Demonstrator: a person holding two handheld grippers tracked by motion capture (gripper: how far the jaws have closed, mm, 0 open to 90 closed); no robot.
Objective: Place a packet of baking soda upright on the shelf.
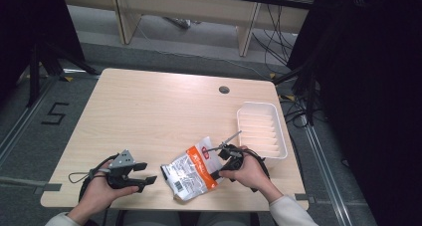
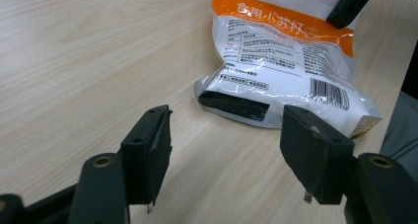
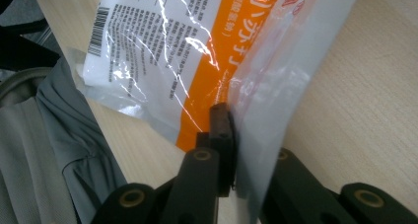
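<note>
Pale wood tabletop (image 1: 149, 111) is carrying the work, its near edge closest to the person. Nearest, the left gripper (image 1: 142, 173) is hovering with jaws spread wide and empty, aimed at the bag (image 1: 194, 169), probably ready to steady it. Beside it, the right gripper (image 1: 224, 164) is pinching the bag's edge shut between its jaws; the right gripper view is showing plastic (image 3: 256, 110) clamped. Farther off, a white tray (image 1: 261, 131) is waiting.

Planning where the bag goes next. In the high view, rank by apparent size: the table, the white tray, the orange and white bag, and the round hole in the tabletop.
1. table
2. white tray and orange and white bag: about alike, so I won't rank them
3. round hole
</note>
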